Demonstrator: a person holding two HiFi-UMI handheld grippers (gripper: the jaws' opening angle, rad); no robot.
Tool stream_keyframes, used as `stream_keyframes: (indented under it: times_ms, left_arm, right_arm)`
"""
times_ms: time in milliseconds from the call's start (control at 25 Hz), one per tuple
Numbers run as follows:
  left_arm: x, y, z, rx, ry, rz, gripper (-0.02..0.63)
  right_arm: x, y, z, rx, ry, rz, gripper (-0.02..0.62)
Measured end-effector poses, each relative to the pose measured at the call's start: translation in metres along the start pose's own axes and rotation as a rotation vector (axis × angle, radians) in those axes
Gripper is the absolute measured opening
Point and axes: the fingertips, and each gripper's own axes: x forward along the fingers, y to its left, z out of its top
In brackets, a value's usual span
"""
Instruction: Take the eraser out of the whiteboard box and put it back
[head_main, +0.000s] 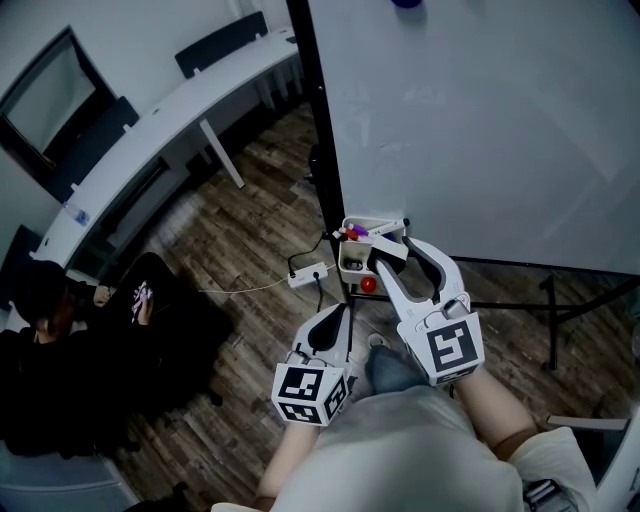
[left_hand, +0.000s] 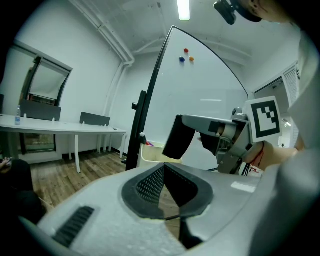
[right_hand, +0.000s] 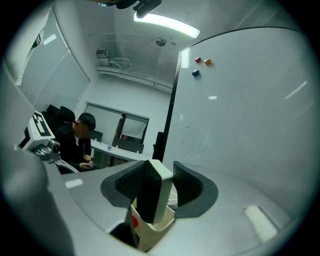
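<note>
Right gripper (right_hand: 159, 181) is clamping the white-backed black felt block eraser (right_hand: 150, 197), lower centre, at the mouth of the cream plastic whiteboard box (right_hand: 152, 231). You're wanting it travelling straight, upright, clear of the rim.

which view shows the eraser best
The right gripper view: the eraser fills the centre, clamped between the fingers above the box. The left gripper view shows its dark side; the head view shows it small.

Grippers: two, left gripper (head_main: 338, 318), right gripper (head_main: 397, 260)
Eraser (right_hand: 152, 192): one
Whiteboard box (head_main: 343, 257): one
Magnets (right_hand: 198, 60): three
Seated person (right_hand: 75, 142): one
</note>
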Motion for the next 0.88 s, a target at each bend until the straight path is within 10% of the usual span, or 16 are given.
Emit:
stream_keyframes:
  times_ms: [880]
  left_arm:
    - [-0.035,-0.021,-0.010,0.002,0.000,-0.016,0.000]
  right_arm:
    - [-0.041,0.026,0.017,-0.016,-0.037,-0.004,0.187]
